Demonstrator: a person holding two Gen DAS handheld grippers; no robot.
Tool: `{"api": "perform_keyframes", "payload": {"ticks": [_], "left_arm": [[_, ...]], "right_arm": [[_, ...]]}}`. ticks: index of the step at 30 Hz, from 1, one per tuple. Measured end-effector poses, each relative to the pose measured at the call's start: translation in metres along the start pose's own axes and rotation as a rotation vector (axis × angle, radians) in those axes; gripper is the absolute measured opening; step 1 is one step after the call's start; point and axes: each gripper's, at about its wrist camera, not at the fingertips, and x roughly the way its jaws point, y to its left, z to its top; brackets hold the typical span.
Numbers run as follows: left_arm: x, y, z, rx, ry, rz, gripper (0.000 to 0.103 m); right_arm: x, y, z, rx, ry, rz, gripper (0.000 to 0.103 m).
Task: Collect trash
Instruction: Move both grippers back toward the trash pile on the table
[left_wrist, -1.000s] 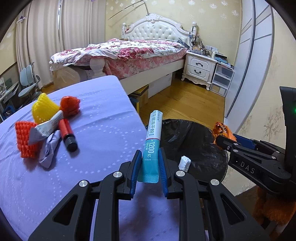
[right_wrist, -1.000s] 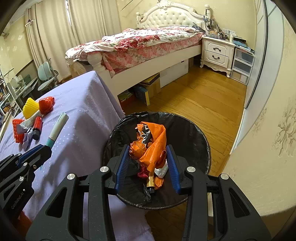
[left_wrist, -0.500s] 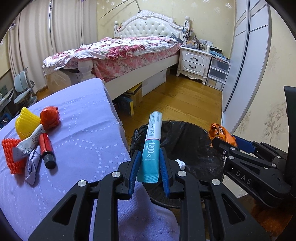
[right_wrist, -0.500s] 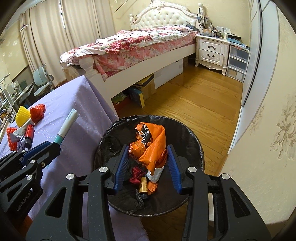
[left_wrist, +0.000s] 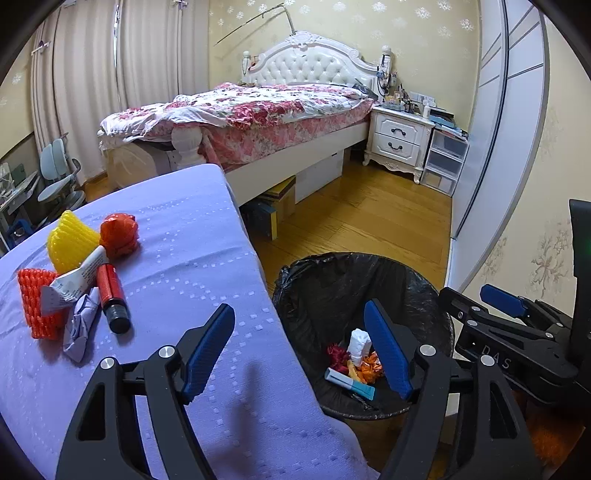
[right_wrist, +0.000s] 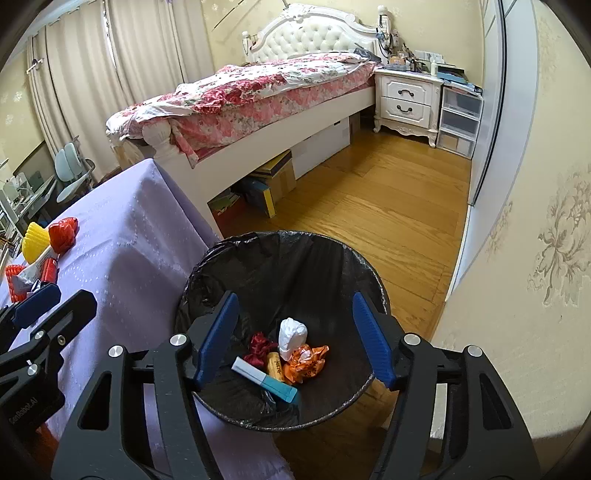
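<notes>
Bedroom; lilac table beside lined bin; both grippers' fingers opening, empty, over bin.

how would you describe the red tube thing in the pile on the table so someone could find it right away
Start at the table with the purple cloth and go to the pile of litter near its far left side. There, beside a white squeezed tube and crumpled purple paper, lies the red tube. It is the only smooth, straight cylinder there, and it ends in a black cap pointing toward the camera.
</notes>
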Motion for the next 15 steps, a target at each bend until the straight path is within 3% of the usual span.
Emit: {"api": "perform_keyframes", "payload": {"ticks": [15], "left_arm": [[-0.021,0.058,-0.02,-0.088,0.016,0.116,0.073]], "right_arm": [[-0.008,0.043,-0.006,-0.063,0.012,0.063,0.067]]}}
